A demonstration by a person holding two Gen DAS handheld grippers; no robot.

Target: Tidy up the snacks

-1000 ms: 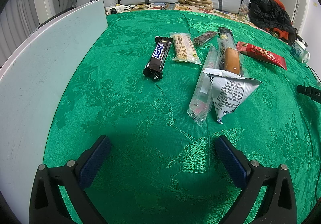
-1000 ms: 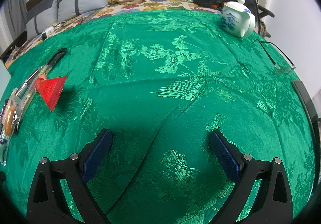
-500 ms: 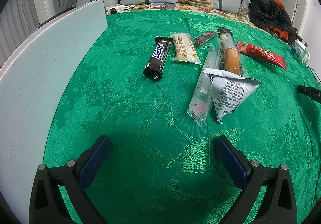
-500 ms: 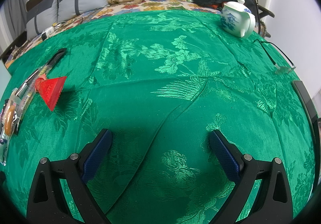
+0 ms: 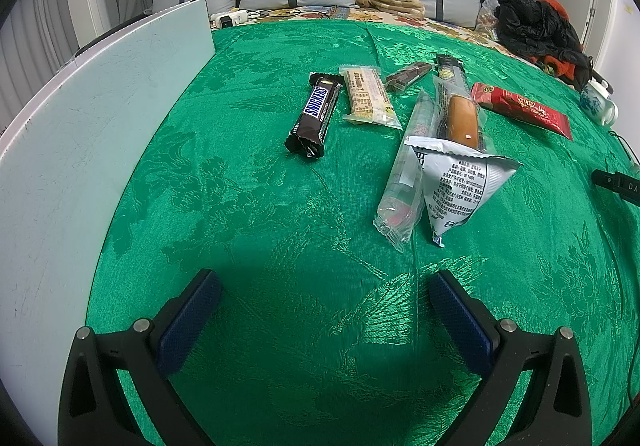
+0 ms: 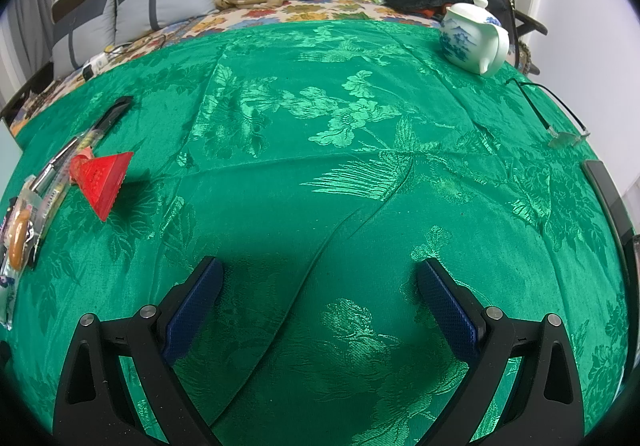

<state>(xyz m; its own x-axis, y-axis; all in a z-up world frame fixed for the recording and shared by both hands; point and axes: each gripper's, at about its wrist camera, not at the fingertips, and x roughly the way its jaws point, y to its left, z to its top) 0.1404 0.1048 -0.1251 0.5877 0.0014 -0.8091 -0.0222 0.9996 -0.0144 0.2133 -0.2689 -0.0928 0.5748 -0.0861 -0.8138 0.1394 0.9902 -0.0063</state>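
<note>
Only the left wrist view shows the Snickers bar (image 5: pixel 316 114) and triangular white packet (image 5: pixel 460 186), well ahead of the left gripper (image 5: pixel 324 300). The right gripper (image 6: pixel 318 288) faces bare green cloth (image 6: pixel 320 150), teapot (image 6: pixel 474 34) far ahead-right. Both grippers' jaws gape wide, empty.

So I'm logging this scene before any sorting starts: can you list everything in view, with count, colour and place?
Snickers bar: 1, dark brown, left of the snack group.
Beige wafer pack: 1, right of the Snickers.
Small brown bar: 1, behind the wafer pack.
Sausage pack: 1, clear with black end, mid group.
Clear long pack: 1, nearest, beside the white pouch.
White triangular pouch: 1, printed text, leaning on the sausage pack.
Red packet: 1, far right of the group.
Teapot: 1, white and blue, far right corner.
Glasses: 1, thin dark frame, right edge.
Green cloth: 1, covers the surface.
Pale board: 1, left edge.
Left hand-held gripper: open, empty.
Right hand-held gripper: open, empty.
</note>
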